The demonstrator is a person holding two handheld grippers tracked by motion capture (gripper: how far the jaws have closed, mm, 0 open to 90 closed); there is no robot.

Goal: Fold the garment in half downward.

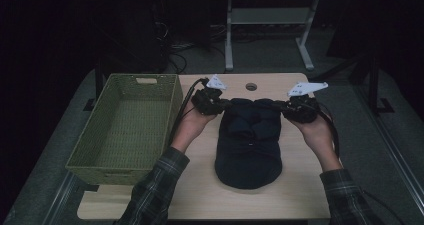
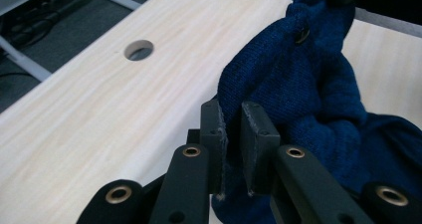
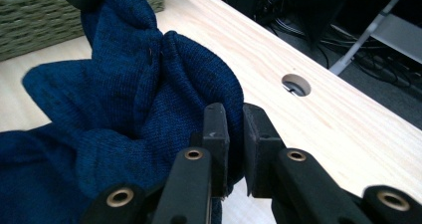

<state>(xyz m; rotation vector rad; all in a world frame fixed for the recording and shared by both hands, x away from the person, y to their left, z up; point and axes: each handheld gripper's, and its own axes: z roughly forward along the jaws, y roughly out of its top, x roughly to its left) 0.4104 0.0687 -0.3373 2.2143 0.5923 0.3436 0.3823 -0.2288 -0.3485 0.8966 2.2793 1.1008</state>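
A dark blue knitted garment [image 1: 248, 145] lies on the wooden table [image 1: 200, 190], its far edge lifted and bunched between the two grippers. My left gripper [image 1: 226, 105] holds the far left corner, jaws shut on the blue knit [image 2: 293, 89] with the fabric pinched between the pads [image 2: 214, 129]. My right gripper [image 1: 276, 105] holds the far right corner, likewise shut on the knit [image 3: 139, 99], fabric caught between its pads [image 3: 216, 129]. The two grippers face each other across the garment's top edge.
A green woven basket [image 1: 125, 130] with nothing in it stands at the table's left side, close to the left hand. A round cable hole [image 1: 251, 86] sits near the table's far edge. Beyond the table are a white desk frame [image 1: 270, 30] and cables on the floor.
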